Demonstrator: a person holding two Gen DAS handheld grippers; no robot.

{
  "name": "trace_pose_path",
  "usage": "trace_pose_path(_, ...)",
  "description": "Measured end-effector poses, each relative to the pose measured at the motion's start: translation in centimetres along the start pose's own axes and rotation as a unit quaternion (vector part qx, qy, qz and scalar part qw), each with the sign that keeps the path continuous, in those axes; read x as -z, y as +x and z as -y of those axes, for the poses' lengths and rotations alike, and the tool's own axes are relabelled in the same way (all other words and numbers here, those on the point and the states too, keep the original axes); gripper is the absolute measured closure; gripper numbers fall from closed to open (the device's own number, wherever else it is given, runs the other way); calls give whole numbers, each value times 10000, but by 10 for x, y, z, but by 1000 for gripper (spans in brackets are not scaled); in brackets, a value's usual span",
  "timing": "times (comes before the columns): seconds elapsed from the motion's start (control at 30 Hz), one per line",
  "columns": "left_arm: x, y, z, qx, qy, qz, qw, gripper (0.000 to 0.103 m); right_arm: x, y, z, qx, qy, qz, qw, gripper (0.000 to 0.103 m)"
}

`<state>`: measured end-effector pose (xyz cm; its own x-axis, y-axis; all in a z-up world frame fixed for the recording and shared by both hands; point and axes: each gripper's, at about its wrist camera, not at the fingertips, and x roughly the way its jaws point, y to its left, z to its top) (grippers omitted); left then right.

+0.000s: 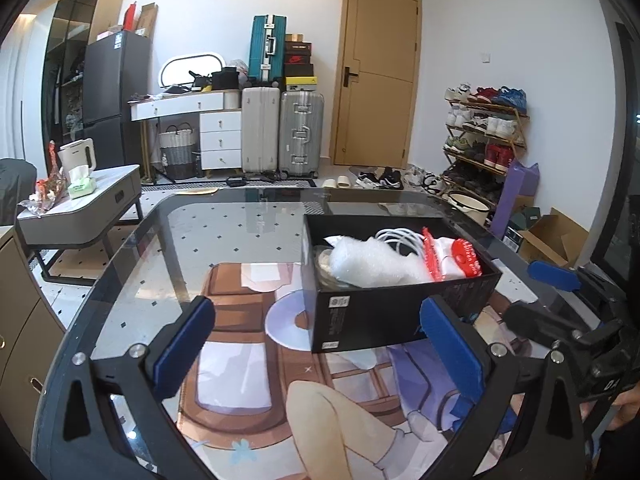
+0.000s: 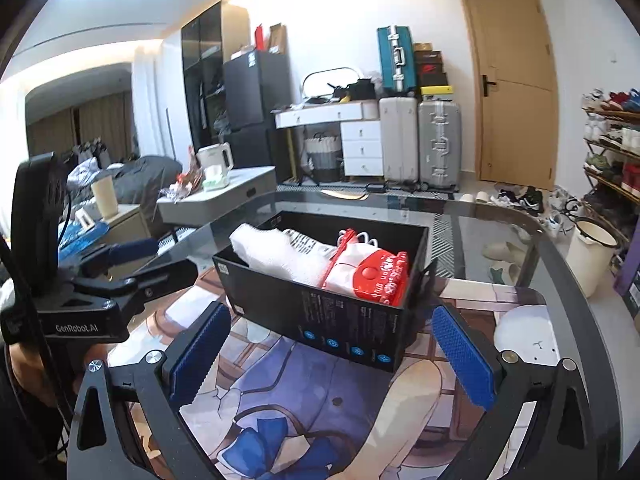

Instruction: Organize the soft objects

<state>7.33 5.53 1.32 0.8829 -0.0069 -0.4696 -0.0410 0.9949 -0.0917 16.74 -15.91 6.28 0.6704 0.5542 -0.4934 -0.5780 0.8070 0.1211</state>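
The glass-topped table (image 1: 160, 240) fills the foreground of both views, with a printed cartoon mat (image 2: 280, 380) showing beneath its glass. On it stands an open black box (image 1: 380, 320), the only large thing on the top. Inside the box lie the soft things: a wad of white bubble wrap (image 1: 368, 262) toward its left end, a white and red plastic bag (image 2: 368, 276) toward its right end, and a coil of white cable (image 1: 400, 236) at the back, partly hidden by the other two.

The left hand-held gripper (image 1: 320, 344) hangs just above the table in front of the box, its blue-padded fingers (image 1: 184, 344) spread wide with nothing between them; the right pad overlaps the box's near wall in this view, though contact cannot be told. The right hand-held gripper (image 2: 332, 364) faces the box's long side, its blue pads likewise wide apart and empty.

Beyond the table stand a grey side table (image 1: 88, 208) with a kettle (image 1: 78, 156) and tissue pack (image 1: 82, 186), suitcases (image 1: 280, 132), a wooden door (image 1: 376, 72) and a shoe rack (image 1: 484, 132).
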Motion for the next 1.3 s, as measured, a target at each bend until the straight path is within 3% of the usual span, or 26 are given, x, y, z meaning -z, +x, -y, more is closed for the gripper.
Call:
trace_pose_path(0.3, 2, 4, -1, -90, -27, -61, 9999, 0, 1, -13, 9, 103, 86, 253, 9996, 1)
trace_pose_path(0.47, 3, 11, 11, -276, 233, -223, 9991, 0, 2, -17, 10, 152, 139, 308, 9993, 1)
trace_pose_path(0.63, 4, 7, 20, -194, 420, -96, 9989, 0, 2, -20, 8, 185, 96, 378, 9991, 1)
trace_pose_path(1.3, 5, 4, 18, -131, 304, -35, 9994, 0, 5, -23, 6, 166, 84, 433, 9989, 1)
